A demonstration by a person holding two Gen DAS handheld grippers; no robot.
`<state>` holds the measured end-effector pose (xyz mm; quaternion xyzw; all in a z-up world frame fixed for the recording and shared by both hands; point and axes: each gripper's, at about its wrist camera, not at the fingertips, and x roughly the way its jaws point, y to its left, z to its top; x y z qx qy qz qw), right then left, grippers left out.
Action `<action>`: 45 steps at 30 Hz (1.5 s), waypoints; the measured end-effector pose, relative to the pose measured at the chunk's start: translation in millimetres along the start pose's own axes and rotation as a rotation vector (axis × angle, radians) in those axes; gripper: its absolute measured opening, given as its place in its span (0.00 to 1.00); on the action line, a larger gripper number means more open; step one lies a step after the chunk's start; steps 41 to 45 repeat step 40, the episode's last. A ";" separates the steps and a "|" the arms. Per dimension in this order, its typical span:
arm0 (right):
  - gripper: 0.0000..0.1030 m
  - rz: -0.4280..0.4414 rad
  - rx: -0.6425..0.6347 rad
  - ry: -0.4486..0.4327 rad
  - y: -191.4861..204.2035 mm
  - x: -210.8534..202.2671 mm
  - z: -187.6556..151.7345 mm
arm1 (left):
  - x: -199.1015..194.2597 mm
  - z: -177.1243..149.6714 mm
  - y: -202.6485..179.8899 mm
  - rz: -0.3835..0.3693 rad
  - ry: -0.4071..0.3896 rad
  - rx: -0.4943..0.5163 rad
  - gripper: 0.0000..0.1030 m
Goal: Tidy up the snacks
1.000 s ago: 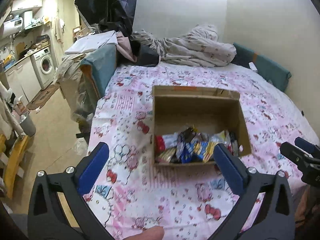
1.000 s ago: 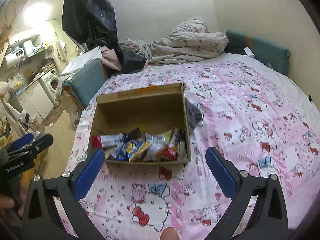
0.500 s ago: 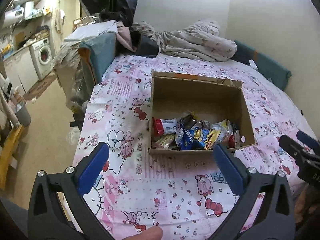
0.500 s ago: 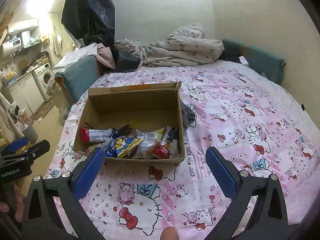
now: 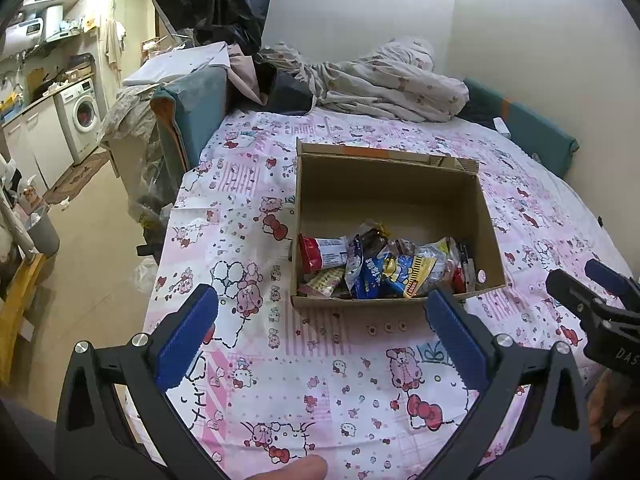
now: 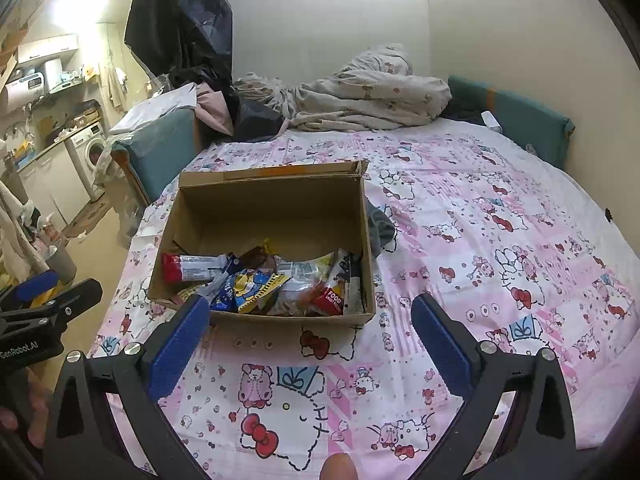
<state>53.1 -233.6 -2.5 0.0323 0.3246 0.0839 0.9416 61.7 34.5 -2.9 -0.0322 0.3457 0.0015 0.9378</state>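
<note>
Left gripper (image 5: 322,318) and right gripper (image 6: 310,322) both spread wide, empty — snacks (image 6: 256,282) heaped in the cardboard box (image 6: 276,210).

Pink-sheeted bed (image 5: 280,360), white walls (image 5: 360,20), washing machine (image 5: 82,118)

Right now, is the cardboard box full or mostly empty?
Partly filled: snack packets lie heaped at the near end of the cardboard box; the far floor is bare.

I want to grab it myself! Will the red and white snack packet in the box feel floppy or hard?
Probably a bit crinkly: the red and white packet looks like thin shiny wrapper. Its long, straightish shape suggests something firmer inside. Likely light and maybe slippery.
</note>
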 end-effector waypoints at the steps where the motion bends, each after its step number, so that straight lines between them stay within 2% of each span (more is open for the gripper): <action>1: 1.00 -0.001 0.000 0.002 0.0 0.0 -0.1 | 0.4 -0.1 0.1 0.000 0.001 -0.001 1.00; 45: 1.00 0.009 -0.011 -0.008 6.1 0.0 0.4 | -1.3 0.4 1.4 -0.017 -0.008 -0.001 1.00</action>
